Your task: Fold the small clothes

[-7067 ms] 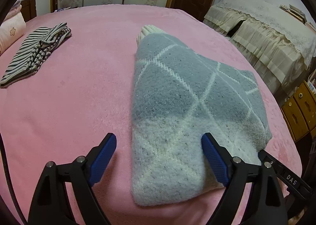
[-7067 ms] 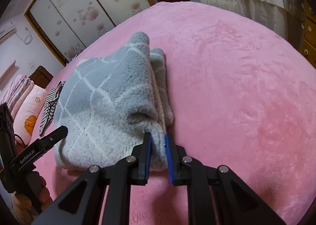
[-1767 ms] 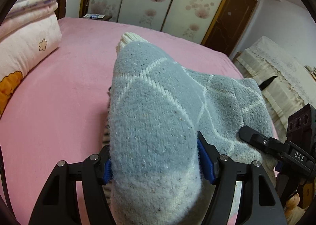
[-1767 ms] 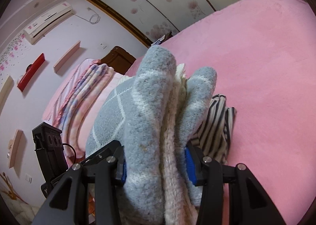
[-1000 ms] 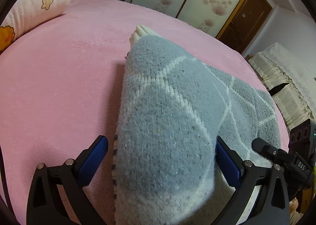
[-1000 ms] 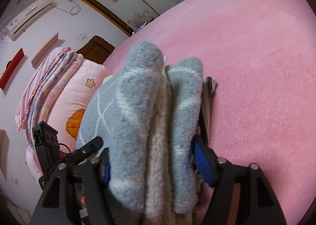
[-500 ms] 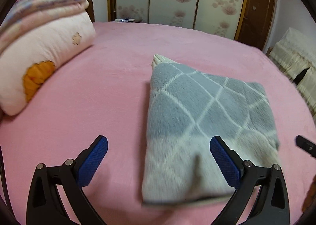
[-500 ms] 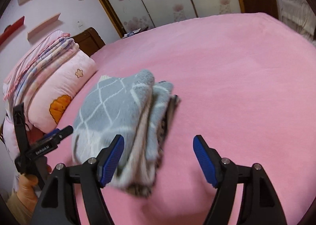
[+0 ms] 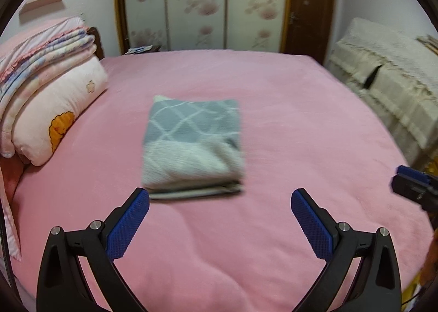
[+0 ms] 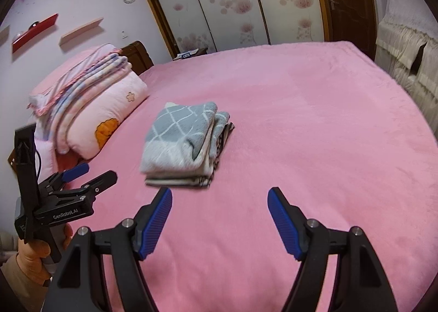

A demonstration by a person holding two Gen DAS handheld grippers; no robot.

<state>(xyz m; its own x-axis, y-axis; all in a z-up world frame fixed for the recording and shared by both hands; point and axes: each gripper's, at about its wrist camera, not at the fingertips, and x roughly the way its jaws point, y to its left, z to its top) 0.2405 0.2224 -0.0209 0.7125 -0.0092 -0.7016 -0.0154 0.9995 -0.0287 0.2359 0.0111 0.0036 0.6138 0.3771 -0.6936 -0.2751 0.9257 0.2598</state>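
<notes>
Both claws, left [image 9: 220, 225] and right [image 10: 219, 223], now hang wide and empty, released from the folded sweater [image 10: 182, 139] stacked mid-bed [image 10: 314, 126]; folding looks finished.

Our right tool [image 10: 219, 197] hangs over the pink bed [image 10: 301, 126] with its blue pads spread wide and nothing between them. Ahead lies the folded grey sweater [image 10: 182, 139], stacked on a striped garment [image 10: 178, 181]. At the left edge a hand [image 10: 32, 257] holds our left tool [image 10: 93, 172], beside the pillow [image 10: 109, 117].
</notes>
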